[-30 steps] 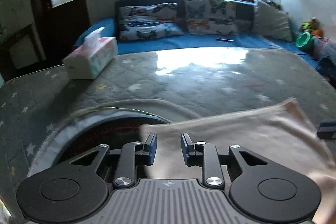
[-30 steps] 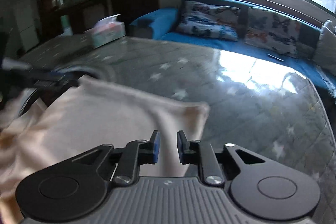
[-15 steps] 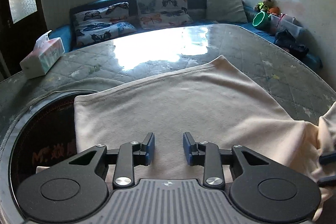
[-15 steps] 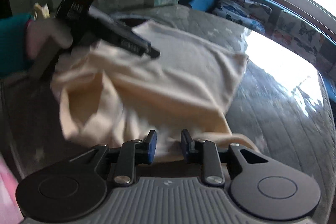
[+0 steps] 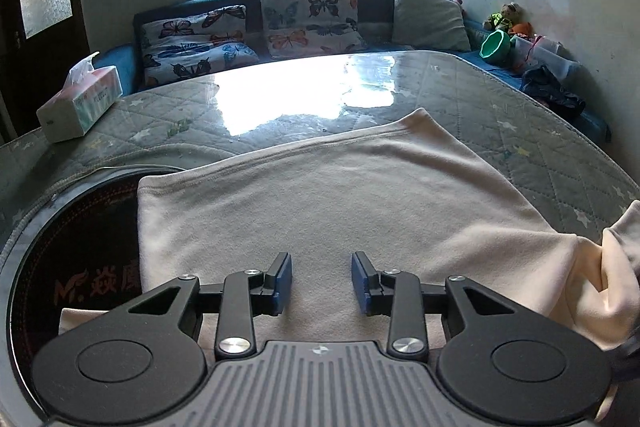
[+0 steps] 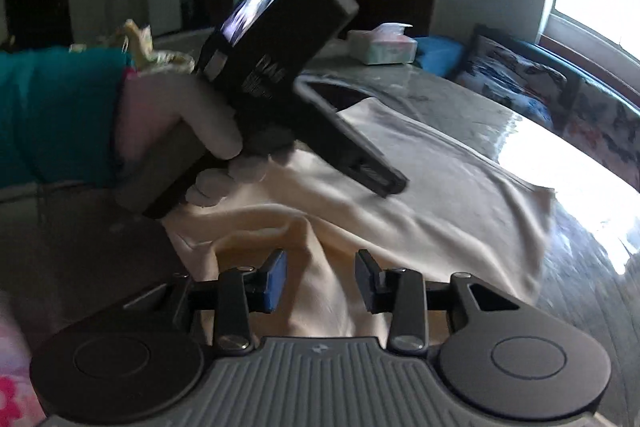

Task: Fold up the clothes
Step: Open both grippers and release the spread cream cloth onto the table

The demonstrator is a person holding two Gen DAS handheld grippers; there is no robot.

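Note:
A cream garment point(image 5: 340, 203) lies spread flat on the quilted table point(image 5: 520, 123), bunched into folds at its right side point(image 5: 600, 267). My left gripper point(image 5: 321, 283) is open and empty, hovering just above the cloth's near part. In the right wrist view the garment point(image 6: 420, 195) stretches away, with a raised fold point(image 6: 304, 239) near my right gripper point(image 6: 321, 281), which is open with cloth below its fingers. The left gripper's body point(image 6: 280, 67) and the gloved hand point(image 6: 208, 131) holding it show above the cloth.
A tissue box point(image 5: 80, 103) stands at the table's far left. A dark round inset point(image 5: 72, 259) lies left of the garment. A blue sofa with butterfly cushions point(image 5: 308, 19) runs behind the table. Toys and a green bowl point(image 5: 496, 45) sit at the far right.
The garment was laid down and spread on the table. Both grippers opened wider. The right gripper swung round toward the garment's bunched side and the left gripper.

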